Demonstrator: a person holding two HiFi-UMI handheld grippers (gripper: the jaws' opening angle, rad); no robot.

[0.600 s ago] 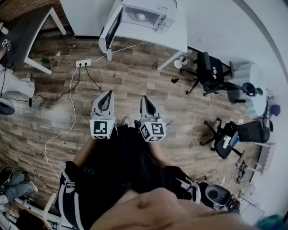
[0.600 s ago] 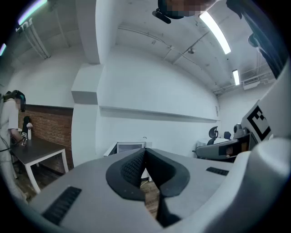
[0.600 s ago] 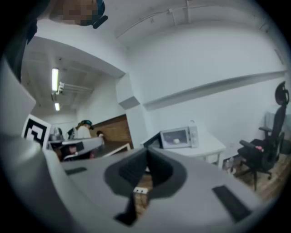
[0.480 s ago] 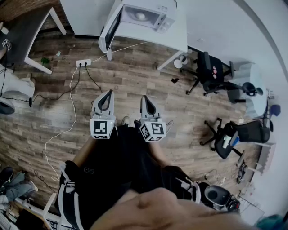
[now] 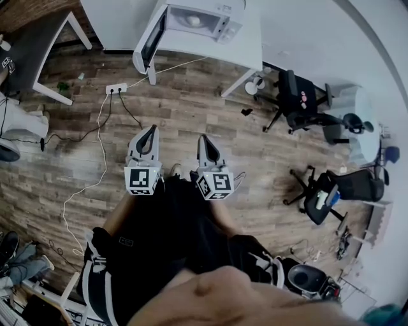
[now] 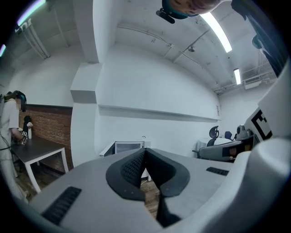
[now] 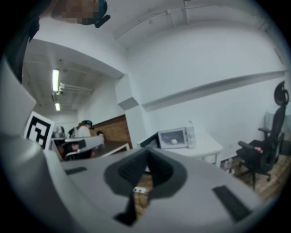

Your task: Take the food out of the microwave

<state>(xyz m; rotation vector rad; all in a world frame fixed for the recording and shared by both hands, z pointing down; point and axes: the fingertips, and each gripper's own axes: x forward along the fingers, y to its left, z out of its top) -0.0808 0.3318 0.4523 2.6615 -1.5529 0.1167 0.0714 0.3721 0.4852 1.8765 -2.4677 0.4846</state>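
A white microwave [image 5: 203, 19] stands on a white table [image 5: 245, 48] at the far end of the room, its door [image 5: 146, 41] swung open to the left. A small pale piece of food [image 5: 193, 20] lies inside; the right gripper view shows the microwave [image 7: 175, 136] and the food [image 7: 174, 141] too. My left gripper [image 5: 151, 130] and right gripper [image 5: 201, 139] are held side by side over the wooden floor, well short of the table. Both are shut with nothing between their jaws. In the left gripper view, the microwave [image 6: 128, 147] shows just above the closed jaw tips.
A power strip [image 5: 116, 89] with trailing cables lies on the floor between me and the table. Black office chairs [image 5: 301, 102] [image 5: 328, 191] stand to the right. A dark table [image 5: 38, 44] is at the upper left, with a person [image 6: 11, 120] beside it.
The microwave and table have slid slightly up and left in the head view. Both grippers stay side by side, shut, shifted only a little.
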